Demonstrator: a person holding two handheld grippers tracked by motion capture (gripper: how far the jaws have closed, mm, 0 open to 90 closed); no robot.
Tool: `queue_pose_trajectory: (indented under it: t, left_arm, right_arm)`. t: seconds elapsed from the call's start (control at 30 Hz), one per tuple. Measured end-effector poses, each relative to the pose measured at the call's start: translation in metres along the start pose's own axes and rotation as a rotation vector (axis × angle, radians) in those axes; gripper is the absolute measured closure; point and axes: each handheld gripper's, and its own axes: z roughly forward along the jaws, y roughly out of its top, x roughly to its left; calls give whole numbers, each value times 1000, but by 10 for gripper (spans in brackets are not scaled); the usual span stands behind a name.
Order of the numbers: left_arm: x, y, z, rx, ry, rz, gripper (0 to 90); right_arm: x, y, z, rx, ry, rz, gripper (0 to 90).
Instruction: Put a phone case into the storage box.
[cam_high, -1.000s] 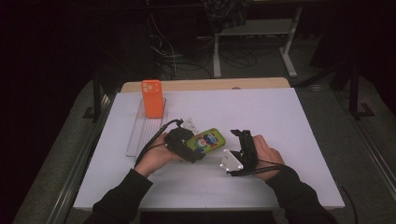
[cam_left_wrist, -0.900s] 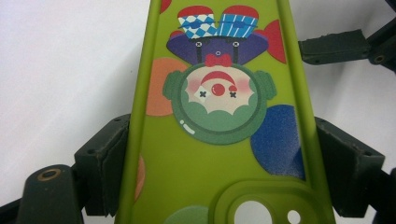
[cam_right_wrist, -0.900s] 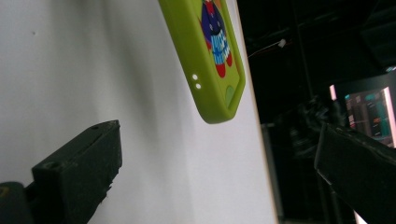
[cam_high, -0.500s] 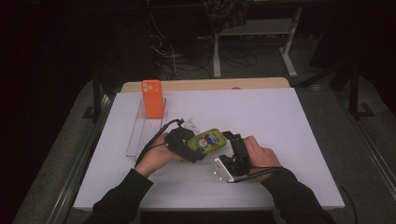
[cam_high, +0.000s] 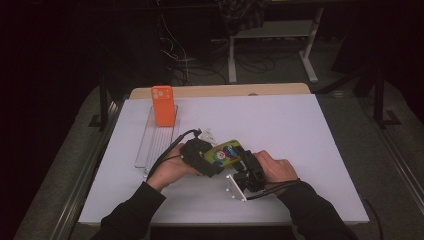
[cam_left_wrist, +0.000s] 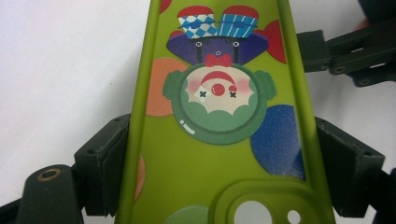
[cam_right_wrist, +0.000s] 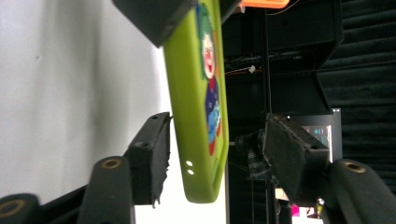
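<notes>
A green phone case (cam_high: 226, 152) printed with a clown hangs just above the white table, near its front middle. My left gripper (cam_high: 212, 161) is shut on it; in the left gripper view both pads (cam_left_wrist: 109, 161) press the long edges of the case (cam_left_wrist: 210, 154) near its camera cutout. My right gripper (cam_high: 245, 164) comes at the case's other end. In the right gripper view the case (cam_right_wrist: 196, 116) stands edge-on between the jaws, which have just been closing. The left pad (cam_right_wrist: 159, 149) is at its back, and the right pad (cam_right_wrist: 289, 154) stands clear of it.
An orange phone case (cam_high: 163, 105) stands upright at the far end of a clear ribbed tray (cam_high: 156, 145) left of my hands. A small crumpled clear piece (cam_high: 205, 135) lies just beyond the left gripper. The white table sheet (cam_high: 310, 140) spreads to the right.
My right gripper has edged left onto the free end of the green case and its jaws have narrowed around it. The left gripper and the case have kept still.
</notes>
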Motion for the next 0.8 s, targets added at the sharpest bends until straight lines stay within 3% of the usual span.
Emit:
queue_pose_trajectory:
  t: [0.03,0.1,0.4,0.8]
  left_arm:
    - [-1,0,0,-11,-4,-14,160]
    - [0,1,-1,7,-3,13,160]
    - [-1,1,-2,-6,-12,-3,160]
    - [1,1,-4,-24,-25,-4,155]
  right_arm:
    - [0,1,0,-1,6,-12,452]
    - [2,2,0,4,5,-14,500]
    - [4,3,1,-3,11,-43,668]
    - [7,6,-2,6,-7,-90,756]
